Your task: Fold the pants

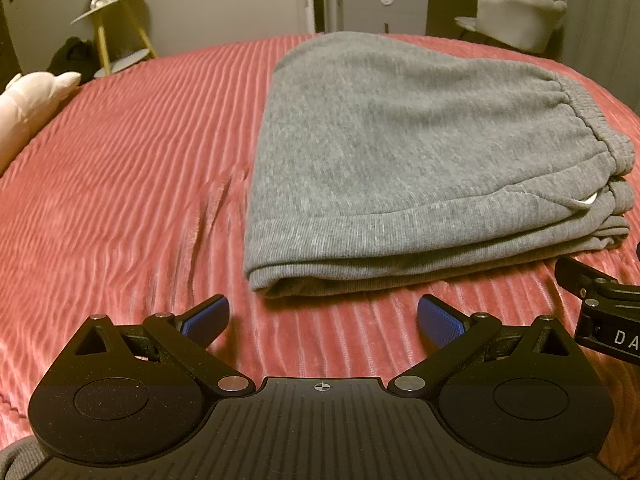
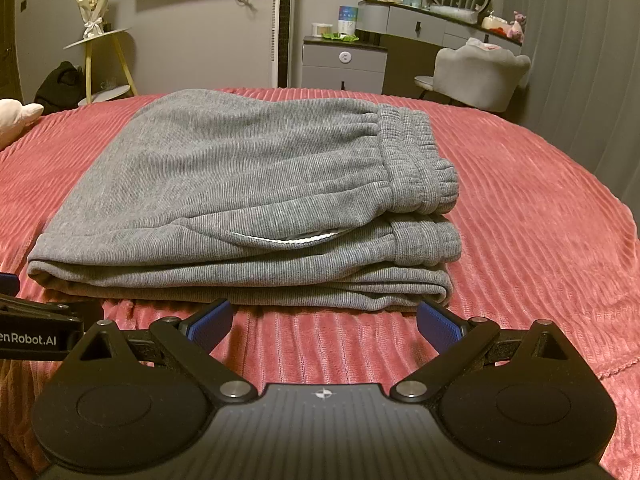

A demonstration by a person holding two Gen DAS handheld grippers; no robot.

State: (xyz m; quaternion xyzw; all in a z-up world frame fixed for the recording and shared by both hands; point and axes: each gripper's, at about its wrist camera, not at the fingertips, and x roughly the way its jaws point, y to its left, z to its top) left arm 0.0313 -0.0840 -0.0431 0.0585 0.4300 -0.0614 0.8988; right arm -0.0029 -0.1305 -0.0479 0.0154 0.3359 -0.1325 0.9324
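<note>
Dim, warm indoor light, reddish cast throughout. Strong fisheye bending and dark vignetting at the corners; soft motion blur on the bedspread [image 1: 120, 184] ahead-left of the left gripper [image 1: 322, 322]. Short soft shadows beneath its fingers, no glare.

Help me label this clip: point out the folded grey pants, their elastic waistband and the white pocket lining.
Folded grey pants [image 2: 224, 176]: right wrist view, top layer's flat middle.
Elastic waistband [image 2: 416, 160]: right wrist view, gathered ribbed band at the right end.
White pocket lining [image 2: 296, 240]: right wrist view, strip showing at the pocket opening.
</note>
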